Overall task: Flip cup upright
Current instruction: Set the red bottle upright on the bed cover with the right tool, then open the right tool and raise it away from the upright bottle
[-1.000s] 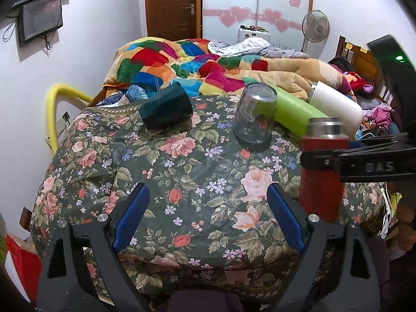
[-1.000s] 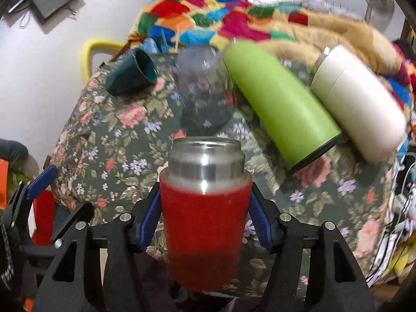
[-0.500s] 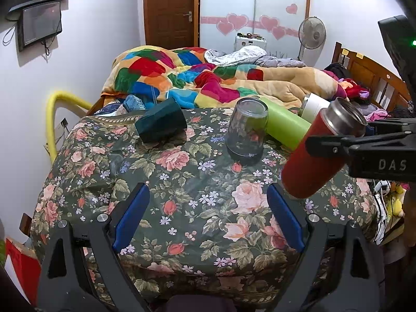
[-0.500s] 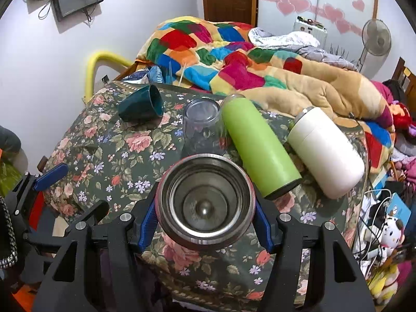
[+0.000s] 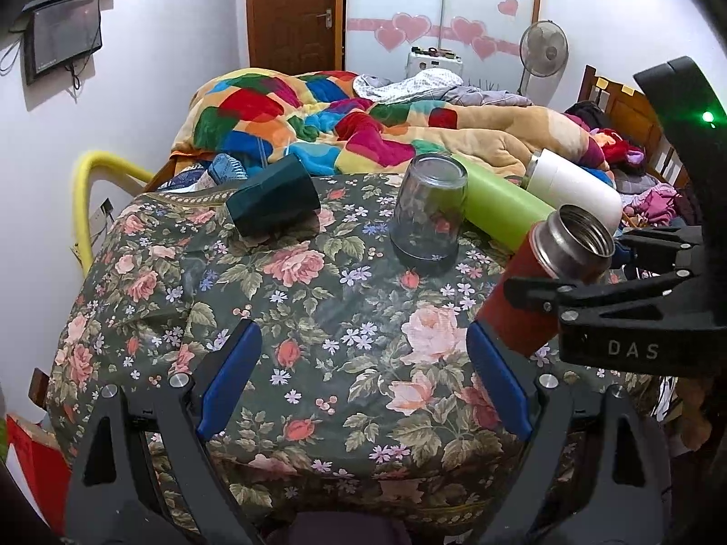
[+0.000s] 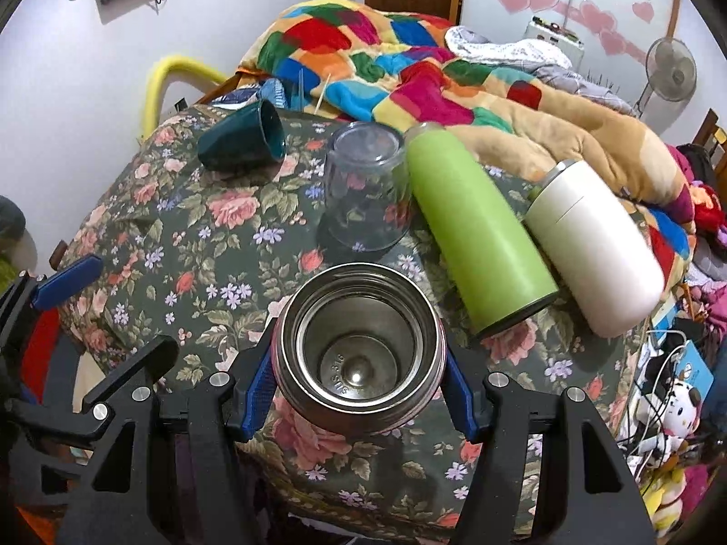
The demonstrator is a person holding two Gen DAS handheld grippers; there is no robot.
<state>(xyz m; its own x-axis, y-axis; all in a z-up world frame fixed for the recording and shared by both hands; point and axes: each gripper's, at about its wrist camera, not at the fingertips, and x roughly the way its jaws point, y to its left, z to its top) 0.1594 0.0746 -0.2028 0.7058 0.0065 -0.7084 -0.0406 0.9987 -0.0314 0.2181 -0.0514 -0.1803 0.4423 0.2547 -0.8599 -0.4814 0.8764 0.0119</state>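
Observation:
My right gripper (image 6: 359,390) is shut on a red steel-necked cup (image 5: 540,281), held tilted above the right side of the floral-cloth table (image 5: 281,309). Its open steel mouth (image 6: 356,354) faces the right wrist camera. In the left wrist view the right gripper (image 5: 590,299) clamps the cup at mid-body, mouth pointing up and to the right. My left gripper (image 5: 363,381) is open and empty over the table's near edge.
A dark teal mug (image 5: 272,202) lies on its side at the back left. A clear glass (image 5: 429,211) stands mouth down mid-table. A green bottle (image 6: 477,231) and a white bottle (image 6: 595,245) lie at the right. A bed with a bright quilt (image 5: 345,122) is behind.
The red cup stood upright a second ago; my right gripper has lifted and tilted it, so its mouth now faces the right wrist camera. The left gripper has stayed open and risen slightly.

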